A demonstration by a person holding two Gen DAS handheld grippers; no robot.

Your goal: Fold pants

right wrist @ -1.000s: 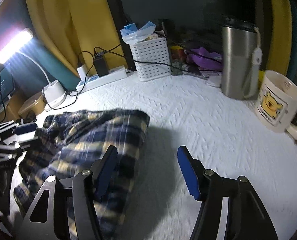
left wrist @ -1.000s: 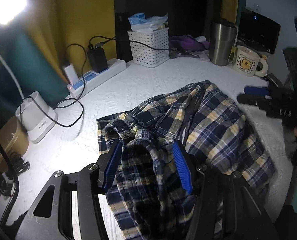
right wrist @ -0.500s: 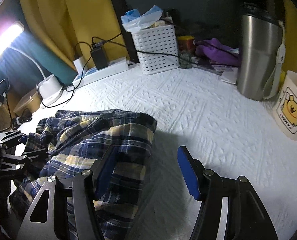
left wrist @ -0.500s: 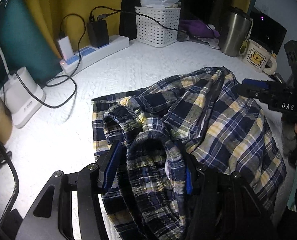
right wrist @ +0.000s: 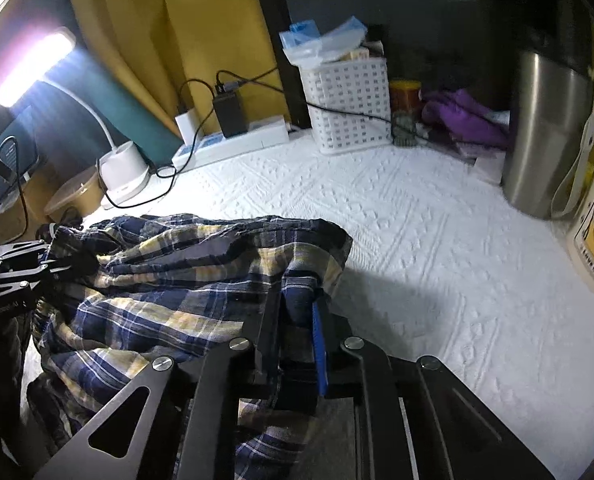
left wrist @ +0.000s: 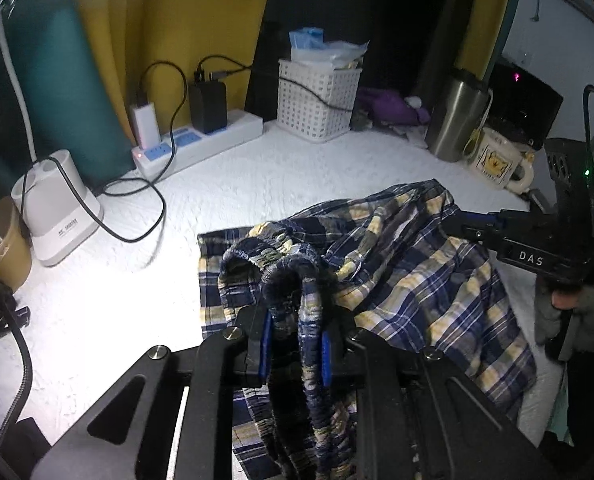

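Left wrist: L gripper (left wrist: 293,340) jaws clamped on pants (left wrist: 397,280) waistband
Right wrist: R gripper (right wrist: 293,344) jaws pinching pants hem
Pants: crumpled on white cloth (right wrist: 437,240)

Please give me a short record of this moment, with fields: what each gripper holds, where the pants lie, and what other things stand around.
left gripper: shut on the gathered waistband of the plaid pants
right gripper: shut on a plaid edge at the far side of the pants
pants state: crumpled, not yet folded, partly resting on the white textured cloth
back left: power strip with chargers, lamp base
back middle: white basket
back right: steel tumbler, cartoon mug
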